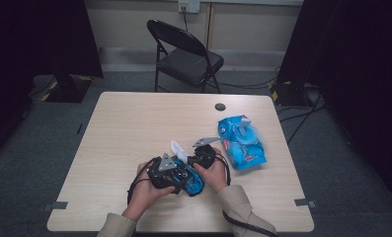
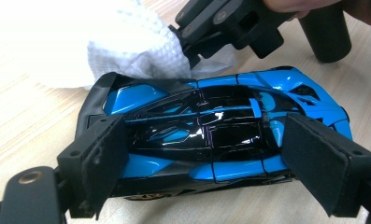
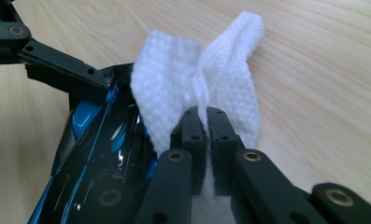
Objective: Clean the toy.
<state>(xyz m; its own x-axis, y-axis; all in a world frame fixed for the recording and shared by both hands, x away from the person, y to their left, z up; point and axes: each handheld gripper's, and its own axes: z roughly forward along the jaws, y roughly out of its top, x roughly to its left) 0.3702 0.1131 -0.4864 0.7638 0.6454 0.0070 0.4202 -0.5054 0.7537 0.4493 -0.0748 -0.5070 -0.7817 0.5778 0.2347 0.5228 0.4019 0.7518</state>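
Toy car [image 2: 211, 135], blue and black, sits near the table's [image 1: 134, 123] front edge, about mid-width, lying across the left gripper [image 2: 211, 158]; its pads [image 2: 103, 163] sit at either end of the body, jaws wide, and look pressed on, so the car reads as clamped lengthwise. Right gripper [image 3: 206, 126] is pinched fully closed on a white wipe [image 3: 174, 93], whose folded end stands up past the tips, right beside the car's dark rear edge; can't tell if cloth actually touches paint yet. Probable step: wiping the body w/ the car held steady. Risks, as I judge them: 1) the car's shell is glossy and tapered, so a sideways push from the wipe could pop it out from betw. the foam pads, esp. as the grip is only on the ends; 2) only a small bit of wipe is in the pinch, rest flops loose, so dragging across vents or wing edges could snag it and pull it free; 3) hard black jaw tips sit just behind the cloth, so pressing too low could put plastic on paint, not cloth, and scratch it; 4) the two grippers are v. close, so a wide stroke may knock them together. The blue wipes pack [image 1: 242, 142] lies apart, toward the table's right edge, out of the way; chair [image 1: 186, 54] beyond the far edge is no concern.
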